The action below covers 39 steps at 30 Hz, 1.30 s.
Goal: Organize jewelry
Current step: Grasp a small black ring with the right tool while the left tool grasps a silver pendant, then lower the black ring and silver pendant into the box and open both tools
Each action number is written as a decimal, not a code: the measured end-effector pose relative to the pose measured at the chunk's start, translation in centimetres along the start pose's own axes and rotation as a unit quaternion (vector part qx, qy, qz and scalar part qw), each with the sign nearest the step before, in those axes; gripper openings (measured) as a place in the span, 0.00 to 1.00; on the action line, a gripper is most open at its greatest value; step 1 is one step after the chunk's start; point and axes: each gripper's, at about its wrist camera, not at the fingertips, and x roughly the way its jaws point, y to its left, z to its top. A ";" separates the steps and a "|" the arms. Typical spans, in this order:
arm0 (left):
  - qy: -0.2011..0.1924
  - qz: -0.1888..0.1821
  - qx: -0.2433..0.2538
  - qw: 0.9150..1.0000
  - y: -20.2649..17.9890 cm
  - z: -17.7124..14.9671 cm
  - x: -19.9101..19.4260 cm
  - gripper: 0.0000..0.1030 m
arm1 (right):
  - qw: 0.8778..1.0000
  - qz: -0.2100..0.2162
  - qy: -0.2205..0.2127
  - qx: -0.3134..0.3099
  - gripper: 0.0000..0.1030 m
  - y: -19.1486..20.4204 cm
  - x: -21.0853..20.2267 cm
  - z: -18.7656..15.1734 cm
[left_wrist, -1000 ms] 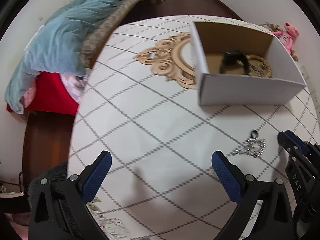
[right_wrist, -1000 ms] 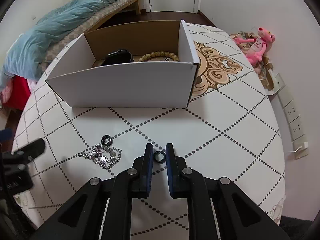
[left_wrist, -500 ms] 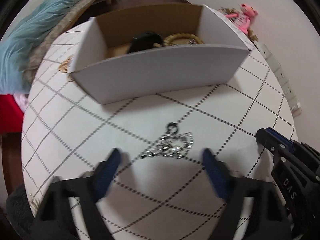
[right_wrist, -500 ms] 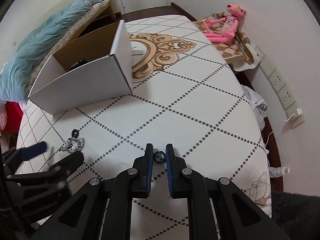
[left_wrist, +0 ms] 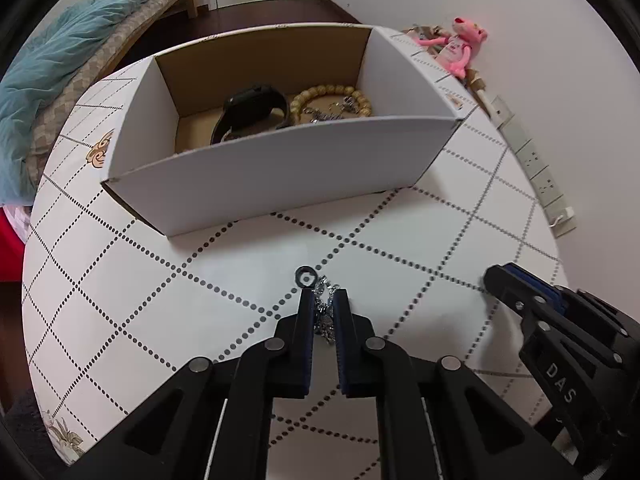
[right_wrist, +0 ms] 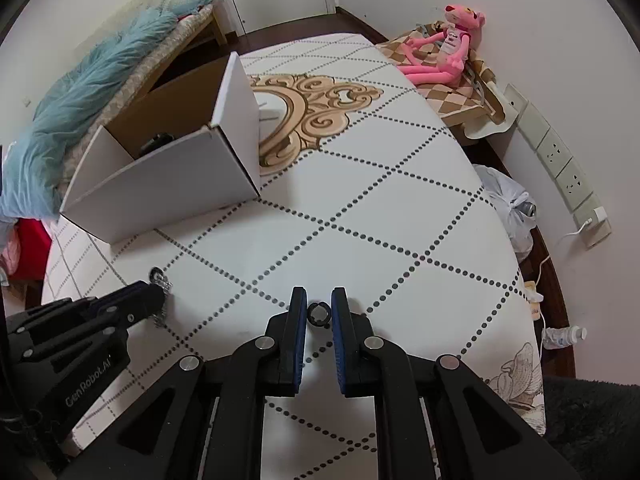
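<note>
My left gripper is shut on a silver chain lying on the white dotted table, with a small black ring at its tip. My right gripper is shut on a small dark ring just above the table; it also shows at the right of the left wrist view. The open white cardboard box stands beyond, holding a black watch, a wooden bead bracelet and a small silver piece. The left gripper shows in the right wrist view.
A pink plush toy lies on a checkered cloth at the table's far right. Wall sockets and a plastic bag are to the right. A bed with a blue blanket lies behind the box.
My left gripper swung toward the box and shut on the silver chain. My right gripper, still holding the ring, turned right, away from the box.
</note>
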 end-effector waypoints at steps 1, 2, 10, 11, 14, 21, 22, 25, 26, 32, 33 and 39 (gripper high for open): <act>-0.002 -0.004 0.000 1.000 0.0 0.0 -0.3 0.06 | 1.000 0.003 -0.002 0.001 0.13 0.0 -0.2 0.2; -0.004 -0.009 -0.001 1.000 0.0 0.0 -0.7 0.06 | 1.000 0.008 -0.005 0.002 0.13 0.1 -0.5 0.3; -0.042 -0.061 -0.026 0.997 2.0 0.9 -6.9 0.06 | 0.998 0.051 -0.029 0.003 0.12 0.9 -4.3 2.1; -0.048 -0.067 -0.028 0.996 2.3 1.3 -7.9 0.06 | 0.998 0.060 -0.032 0.004 0.12 1.0 -4.9 2.5; -0.069 -0.085 -0.032 0.993 2.8 3.0 -10.9 0.06 | 0.995 0.088 -0.043 0.008 0.12 1.5 -6.7 3.8; -0.103 -0.087 -0.022 0.991 3.5 8.3 -14.2 0.06 | 0.988 0.142 -0.060 -0.004 0.12 3.4 -9.5 8.4; -0.104 -0.082 -0.021 0.991 3.8 9.0 -14.1 0.06 | 0.987 0.147 -0.059 -0.009 0.12 3.8 -9.6 9.2; -0.101 -0.073 -0.025 0.992 4.9 10.6 -13.6 0.06 | 0.986 0.161 -0.046 -0.021 0.12 5.0 -8.9 11.8; -0.098 -0.071 -0.030 0.992 5.4 11.2 -13.1 0.06 | 0.985 0.163 -0.039 -0.024 0.12 5.4 -8.3 12.7; -0.047 -0.055 -0.056 0.996 8.4 13.8 -8.7 0.06 | 0.985 0.164 0.029 -0.038 0.12 7.8 -3.2 16.7; -0.038 -0.053 -0.057 0.996 8.8 14.1 -8.0 0.06 | 0.985 0.163 0.036 -0.041 0.12 8.1 -2.5 16.9; 0.000 -0.052 -0.074 0.996 10.2 14.9 -5.3 0.07 | 0.984 0.152 0.078 -0.051 0.13 9.2 1.2 18.0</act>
